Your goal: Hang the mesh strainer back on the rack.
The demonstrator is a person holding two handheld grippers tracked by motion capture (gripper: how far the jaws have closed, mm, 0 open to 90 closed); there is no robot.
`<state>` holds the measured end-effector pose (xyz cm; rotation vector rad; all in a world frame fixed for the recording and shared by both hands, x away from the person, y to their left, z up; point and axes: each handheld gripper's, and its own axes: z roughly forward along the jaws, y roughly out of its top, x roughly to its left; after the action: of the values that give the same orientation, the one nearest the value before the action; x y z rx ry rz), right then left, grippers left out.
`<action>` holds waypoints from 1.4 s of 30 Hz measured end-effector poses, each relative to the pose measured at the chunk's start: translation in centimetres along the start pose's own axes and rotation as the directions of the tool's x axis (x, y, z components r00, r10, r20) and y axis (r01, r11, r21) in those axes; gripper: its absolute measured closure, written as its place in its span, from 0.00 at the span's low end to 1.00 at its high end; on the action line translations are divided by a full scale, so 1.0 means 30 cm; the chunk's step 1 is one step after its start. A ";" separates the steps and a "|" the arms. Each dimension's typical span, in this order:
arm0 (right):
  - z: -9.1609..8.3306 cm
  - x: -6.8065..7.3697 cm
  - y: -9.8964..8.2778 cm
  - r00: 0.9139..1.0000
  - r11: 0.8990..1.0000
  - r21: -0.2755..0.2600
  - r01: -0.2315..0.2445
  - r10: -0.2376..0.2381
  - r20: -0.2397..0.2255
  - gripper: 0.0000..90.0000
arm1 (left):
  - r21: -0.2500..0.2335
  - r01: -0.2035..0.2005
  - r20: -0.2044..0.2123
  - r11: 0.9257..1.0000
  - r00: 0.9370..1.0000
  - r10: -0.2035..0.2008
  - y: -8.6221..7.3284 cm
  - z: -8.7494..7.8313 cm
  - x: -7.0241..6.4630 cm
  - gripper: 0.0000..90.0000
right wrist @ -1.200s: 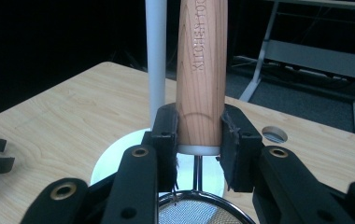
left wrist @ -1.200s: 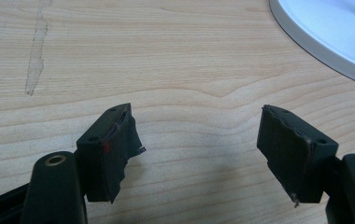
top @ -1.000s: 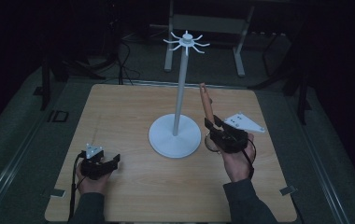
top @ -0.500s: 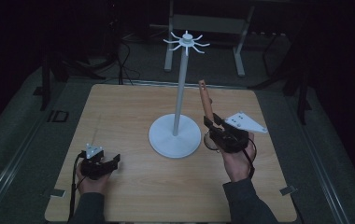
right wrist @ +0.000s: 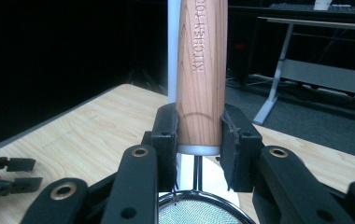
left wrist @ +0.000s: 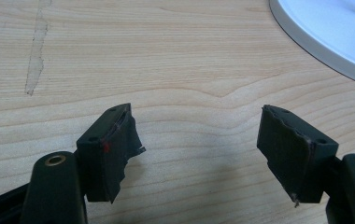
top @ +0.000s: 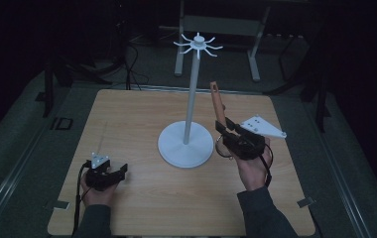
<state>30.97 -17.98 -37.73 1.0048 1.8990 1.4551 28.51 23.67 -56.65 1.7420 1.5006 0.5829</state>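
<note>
My right gripper (top: 224, 130) (right wrist: 199, 142) is shut on the wooden handle (top: 218, 104) (right wrist: 202, 70) of a small mesh strainer. The handle points up and away, stamped with lettering, and the strainer's wire ring (top: 221, 147) and mesh (right wrist: 199, 212) hang below the jaws. Just left of it stands a white stand with a round base (top: 185, 144), a tall pole (top: 191, 96) and short hooks at its top (top: 197, 44). My left gripper (top: 119, 171) (left wrist: 196, 140) rests low over the bare wood at the table's front left, open, with nothing between its pads.
The wooden table (top: 142, 114) carries a pale scuff mark (left wrist: 36, 51) on its left part. The stand's white base edge (left wrist: 325, 42) lies ahead and right of the left gripper. Metal table legs and cables stand on the dark floor beyond the far edge.
</note>
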 end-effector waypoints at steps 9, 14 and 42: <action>-0.006 -0.010 0.029 1.000 1.000 -0.012 -0.002 0.002 -0.020 0.77 | 0.000 0.000 0.000 1.000 1.000 0.000 0.000 0.000 0.000 0.31; -0.012 -0.012 0.040 1.000 1.000 -0.026 -0.005 0.004 -0.027 0.77 | 0.000 0.000 0.000 1.000 1.000 0.000 0.000 0.000 0.000 0.31; -0.043 -0.036 0.115 0.997 0.991 -0.130 -0.036 0.027 -0.071 0.77 | 0.003 0.000 -0.001 1.000 1.000 0.000 0.000 0.000 0.000 0.31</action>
<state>31.39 -19.10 -34.09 0.9380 1.8151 1.6299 28.51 23.66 -56.65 1.7445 1.5026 0.5824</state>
